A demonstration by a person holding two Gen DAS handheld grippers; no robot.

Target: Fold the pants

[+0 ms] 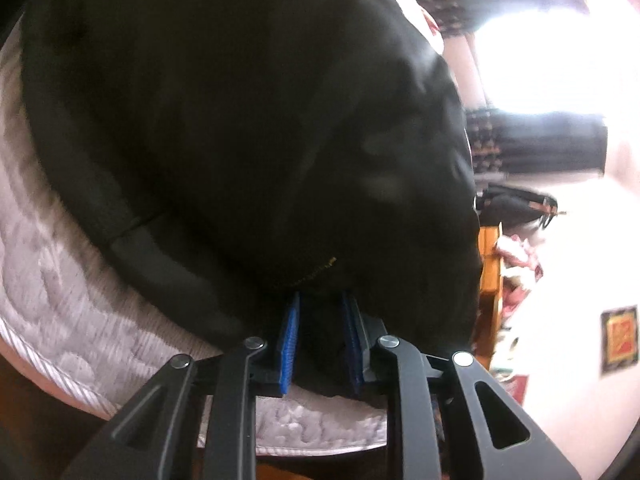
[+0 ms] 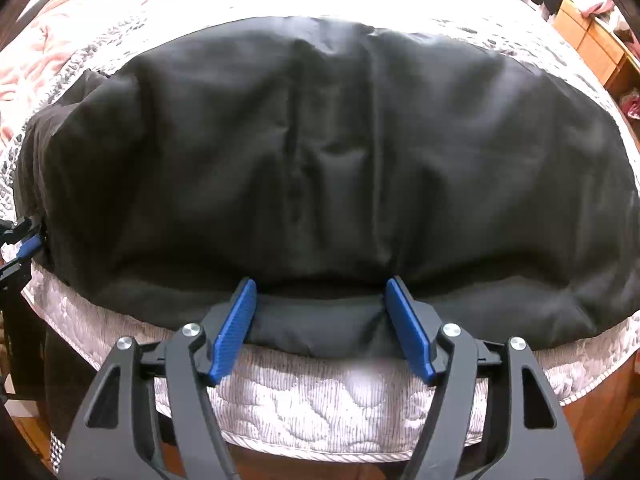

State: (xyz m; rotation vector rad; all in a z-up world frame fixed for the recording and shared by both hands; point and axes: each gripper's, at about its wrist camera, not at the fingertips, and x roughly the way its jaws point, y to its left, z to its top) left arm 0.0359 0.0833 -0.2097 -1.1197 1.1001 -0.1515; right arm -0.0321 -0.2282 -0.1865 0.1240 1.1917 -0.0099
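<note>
Here, one pair of black pants [image 2: 320, 168] lies spread across a white quilted mattress [image 2: 320, 400], its near hem running along the mattress edge. Right gripper [image 2: 322, 320]: blue pads [image 2: 236, 328] stand well apart, one on each side of a section of the hem; the cloth sits between them, with no clear sign that the pads press it. The gripper points steeply down at the mattress edge. Left gripper [image 1: 322, 340]: blue pads [image 1: 289, 344] stand a narrow gap apart with dark cloth of the pants [image 1: 240, 120] between them; whether they pinch it cannot be told. It points at a shallower downward angle and, in the right wrist view, appears at the far left edge, against the pants' left end. Pink bedding [image 2: 72, 32] lies beyond.
</note>
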